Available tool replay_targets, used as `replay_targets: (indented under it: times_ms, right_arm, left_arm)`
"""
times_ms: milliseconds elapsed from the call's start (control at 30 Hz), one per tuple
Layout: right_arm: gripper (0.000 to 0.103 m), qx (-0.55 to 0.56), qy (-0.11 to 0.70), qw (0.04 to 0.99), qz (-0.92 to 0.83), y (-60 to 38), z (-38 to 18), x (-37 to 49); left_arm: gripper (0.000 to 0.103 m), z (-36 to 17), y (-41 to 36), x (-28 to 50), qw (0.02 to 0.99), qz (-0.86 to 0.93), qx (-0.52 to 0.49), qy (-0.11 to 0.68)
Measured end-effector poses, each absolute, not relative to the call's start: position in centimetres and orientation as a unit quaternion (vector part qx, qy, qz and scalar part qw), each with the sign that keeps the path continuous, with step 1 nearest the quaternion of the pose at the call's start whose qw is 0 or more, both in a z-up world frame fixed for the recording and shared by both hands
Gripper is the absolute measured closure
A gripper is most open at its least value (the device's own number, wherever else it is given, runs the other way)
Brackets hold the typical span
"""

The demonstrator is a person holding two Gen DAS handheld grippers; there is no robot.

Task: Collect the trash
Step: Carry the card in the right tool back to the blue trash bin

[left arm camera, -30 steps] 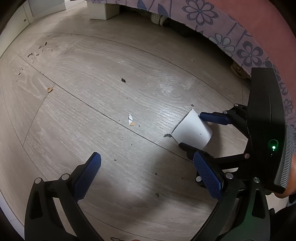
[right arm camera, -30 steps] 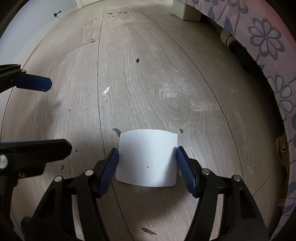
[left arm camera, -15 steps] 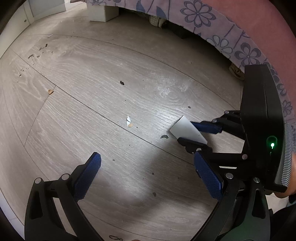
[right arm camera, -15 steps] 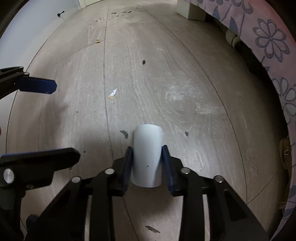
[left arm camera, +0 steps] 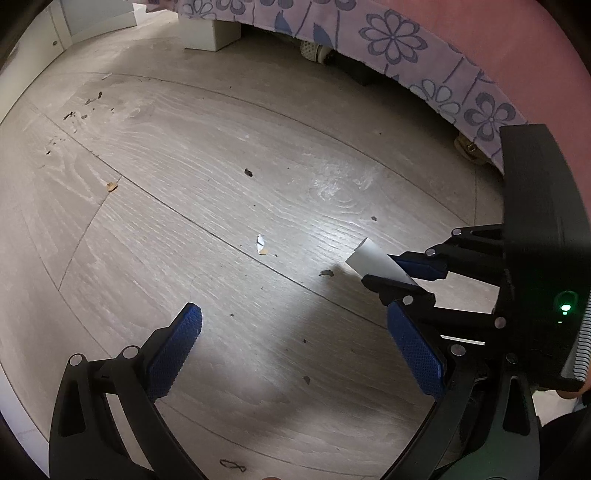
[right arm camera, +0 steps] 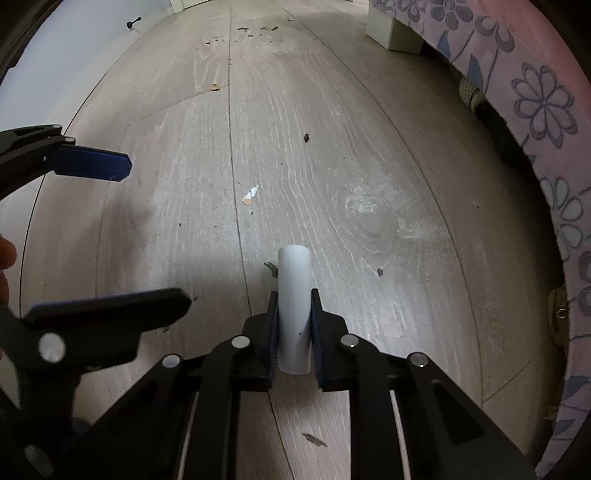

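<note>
Closest to me, my right gripper (right arm camera: pixel 294 330) is clamped on the white paper (right arm camera: pixel 294 295), its two blue pads pressing the sheet in from both sides so it bows into a narrow arch that sticks out forward past the fingertips. From the left wrist view I see that same paper (left arm camera: pixel 375 260) pinched between the right gripper's fingers (left arm camera: pixel 421 267), its free end pointing out over the wood floor (left arm camera: pixel 221 184). I cannot tell whether the paper's far edge touches the boards.

My left gripper (left arm camera: pixel 295 347) hangs just beside the paper, to its left, with its blue pads spread wide apart and nothing between them. In the right wrist view one of its fingers (right arm camera: pixel 88 167) reaches in from the left edge.

Right next to the paper's far end lie a dark crumb (right arm camera: pixel 272 268) on its left and a smaller dark speck (right arm camera: pixel 379 272) on its right. A little farther out from the paper sits a small white-and-tan scrap (right arm camera: pixel 250 195), also visible from the left wrist (left arm camera: pixel 261 244). Beyond that is another dark fleck (right arm camera: pixel 306 138), then a tan chip (right arm camera: pixel 214 87) farther off to the left.

Well beyond the paper, a scatter of dark debris (right arm camera: pixel 255 31) marks the floor. A floral bed skirt (right arm camera: pixel 546 122) runs along the paper's right side, with a white block (right arm camera: pixel 397 31) at its far end.
</note>
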State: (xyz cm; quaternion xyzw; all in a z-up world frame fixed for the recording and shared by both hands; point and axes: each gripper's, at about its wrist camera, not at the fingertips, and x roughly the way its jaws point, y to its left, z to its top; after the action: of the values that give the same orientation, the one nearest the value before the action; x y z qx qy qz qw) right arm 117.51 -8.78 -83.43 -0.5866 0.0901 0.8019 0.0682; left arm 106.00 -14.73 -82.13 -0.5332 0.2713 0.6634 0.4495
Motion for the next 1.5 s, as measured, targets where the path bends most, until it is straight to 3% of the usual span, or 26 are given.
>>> replay_targets:
  times_ms: [333, 533, 1100, 1500]
  right_arm:
    - [0.087, -0.587, 0.083, 0.063, 0.803, -8.2, -75.1, 119.1]
    - [0.087, -0.580, 0.085, 0.072, 0.807, -7.5, -68.4, 121.3]
    - [0.087, -0.551, 0.130, 0.128, 0.814, -5.7, -44.7, 129.0]
    - [0.087, -0.513, 0.163, 0.223, 0.812, -2.6, -27.1, 136.4]
  left_arm:
    - [0.006, -76.3, -15.9, 106.5, 0.428, 0.673, -0.546, 0.259]
    - [0.006, -69.6, -15.5, 107.5, 0.437, 0.676, -0.530, 0.268]
    - [0.006, -46.0, -11.6, 113.8, 0.451, 0.677, -0.502, 0.294]
    - [0.006, -28.2, -6.2, 121.1, 0.498, 0.654, -0.470, 0.322]
